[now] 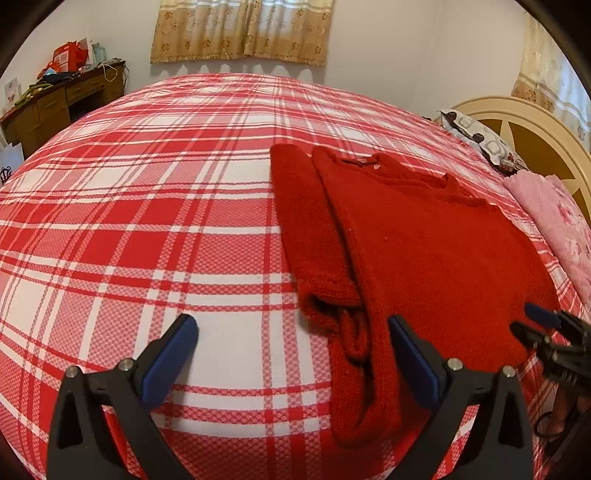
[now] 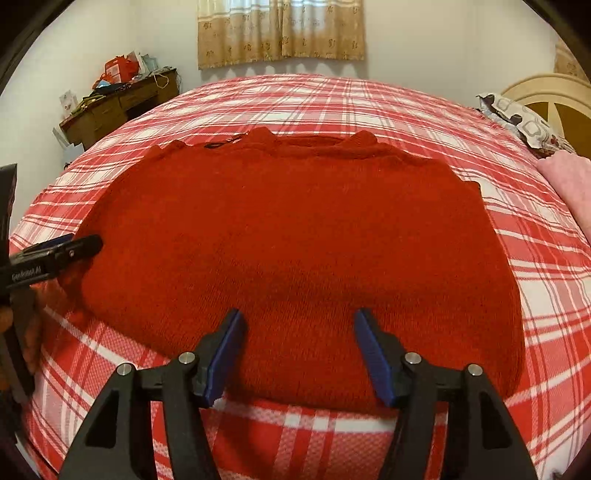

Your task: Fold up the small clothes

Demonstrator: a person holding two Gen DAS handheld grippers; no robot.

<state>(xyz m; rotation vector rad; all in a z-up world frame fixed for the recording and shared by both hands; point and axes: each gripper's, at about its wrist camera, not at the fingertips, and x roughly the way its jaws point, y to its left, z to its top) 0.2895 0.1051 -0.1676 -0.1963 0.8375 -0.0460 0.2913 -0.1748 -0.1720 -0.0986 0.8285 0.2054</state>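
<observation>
A red knitted sweater (image 2: 295,251) lies flat on the red and white plaid bed (image 2: 332,103), neck towards the far side. In the left wrist view the sweater (image 1: 424,258) lies to the right, one sleeve (image 1: 310,236) stretched along its left side towards me. My left gripper (image 1: 291,325) is open and empty, just above the bed near the sleeve's cuff; it also shows at the left of the right wrist view (image 2: 79,243). My right gripper (image 2: 299,317) is open and empty over the sweater's near hem; it shows at the right of the left wrist view (image 1: 532,321).
A wooden desk (image 1: 55,99) with clutter stands at the far left. A cream headboard (image 1: 535,125), a patterned pillow (image 1: 480,140) and a pink floral cloth (image 1: 554,218) are at the right. Beige curtains (image 1: 243,29) hang on the far wall.
</observation>
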